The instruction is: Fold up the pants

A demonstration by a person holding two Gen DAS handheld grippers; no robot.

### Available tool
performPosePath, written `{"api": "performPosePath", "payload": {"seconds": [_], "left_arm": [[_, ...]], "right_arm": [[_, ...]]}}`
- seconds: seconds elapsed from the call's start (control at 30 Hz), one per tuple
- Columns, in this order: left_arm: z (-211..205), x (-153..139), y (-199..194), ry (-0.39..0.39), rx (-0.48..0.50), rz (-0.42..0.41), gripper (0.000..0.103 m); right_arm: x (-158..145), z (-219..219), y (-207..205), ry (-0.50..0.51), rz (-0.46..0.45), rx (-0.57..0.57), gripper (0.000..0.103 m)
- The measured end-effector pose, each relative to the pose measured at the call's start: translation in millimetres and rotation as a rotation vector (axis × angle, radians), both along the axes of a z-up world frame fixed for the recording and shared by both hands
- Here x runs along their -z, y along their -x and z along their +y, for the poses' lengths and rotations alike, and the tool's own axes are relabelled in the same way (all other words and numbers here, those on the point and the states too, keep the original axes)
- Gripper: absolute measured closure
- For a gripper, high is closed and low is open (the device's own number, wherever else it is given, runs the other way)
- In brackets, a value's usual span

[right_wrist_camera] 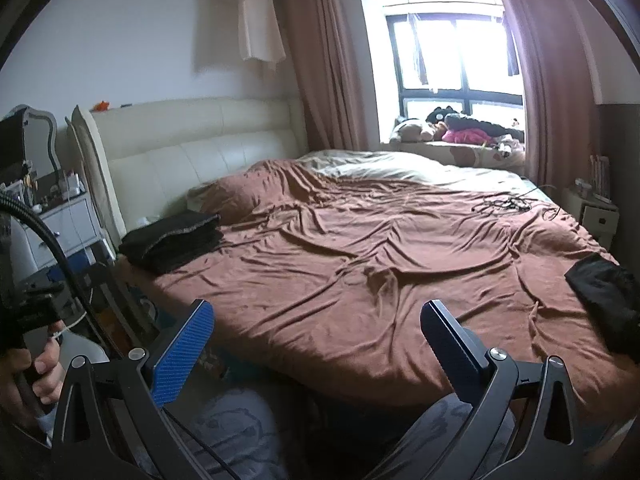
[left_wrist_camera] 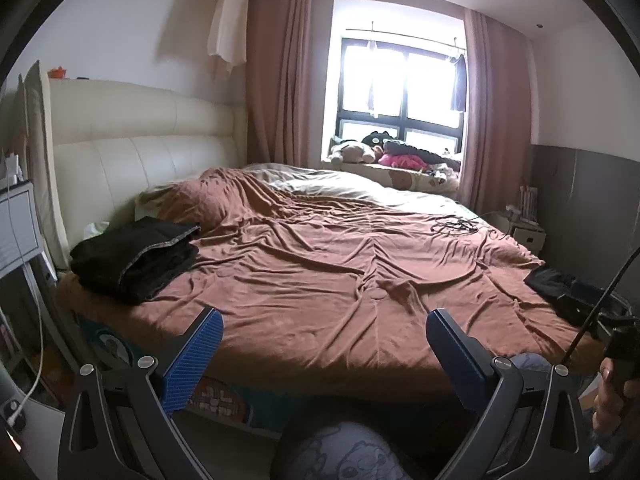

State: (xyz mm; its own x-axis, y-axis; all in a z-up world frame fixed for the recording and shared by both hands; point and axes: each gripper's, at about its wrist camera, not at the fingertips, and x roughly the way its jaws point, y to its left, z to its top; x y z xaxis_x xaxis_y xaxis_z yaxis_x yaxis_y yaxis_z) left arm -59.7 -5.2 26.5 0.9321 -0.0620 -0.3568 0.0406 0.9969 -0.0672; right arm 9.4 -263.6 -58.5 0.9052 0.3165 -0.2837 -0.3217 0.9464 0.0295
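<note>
A folded stack of dark pants [left_wrist_camera: 134, 258] lies at the bed's near left corner by the headboard; it also shows in the right wrist view [right_wrist_camera: 174, 242]. Another dark garment [left_wrist_camera: 560, 286] lies crumpled at the bed's right edge, also in the right wrist view [right_wrist_camera: 608, 300]. My left gripper [left_wrist_camera: 322, 328] is open and empty, held back from the bed's front edge. My right gripper [right_wrist_camera: 318, 320] is open and empty, also off the front edge. Both are far from either garment.
The bed has a wrinkled brown cover [left_wrist_camera: 340, 264] and a cream headboard [left_wrist_camera: 132, 140]. A tangle of black cable [left_wrist_camera: 454, 226] lies at the far right. A nightstand [right_wrist_camera: 60, 228] stands left; a small cabinet [right_wrist_camera: 596, 216] right. Plush toys [left_wrist_camera: 384, 152] sit on the window sill.
</note>
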Motion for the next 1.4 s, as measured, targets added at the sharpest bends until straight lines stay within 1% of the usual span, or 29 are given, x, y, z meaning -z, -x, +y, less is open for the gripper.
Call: {"api": "performPosePath", "payload": {"seconds": [0.2, 0.5, 0.67, 0.93, 1.4], "left_arm": [[4, 6, -7, 0.018, 0.004, 0.022, 0.001], [3, 13, -14, 0.014, -0.012, 0.046, 0.001], [6, 15, -18, 0.042, -0.008, 0.061, 0.001], [3, 14, -17, 0.013, -0.015, 0.057, 0.001], [0, 13, -17, 0.011, -0.014, 0.058, 0.001]], "right_arm": [[-2, -1, -5, -0.004, 0.000, 0.010, 0.000], [4, 0, -7, -0.010, 0.014, 0.021, 0.000], [3, 0, -8, -0.008, 0.019, 0.016, 0.000], [1, -4, -10, -0.022, 0.028, 0.019, 0.000], [0, -8, -8, -0.021, 0.021, 0.015, 0.000]]}}
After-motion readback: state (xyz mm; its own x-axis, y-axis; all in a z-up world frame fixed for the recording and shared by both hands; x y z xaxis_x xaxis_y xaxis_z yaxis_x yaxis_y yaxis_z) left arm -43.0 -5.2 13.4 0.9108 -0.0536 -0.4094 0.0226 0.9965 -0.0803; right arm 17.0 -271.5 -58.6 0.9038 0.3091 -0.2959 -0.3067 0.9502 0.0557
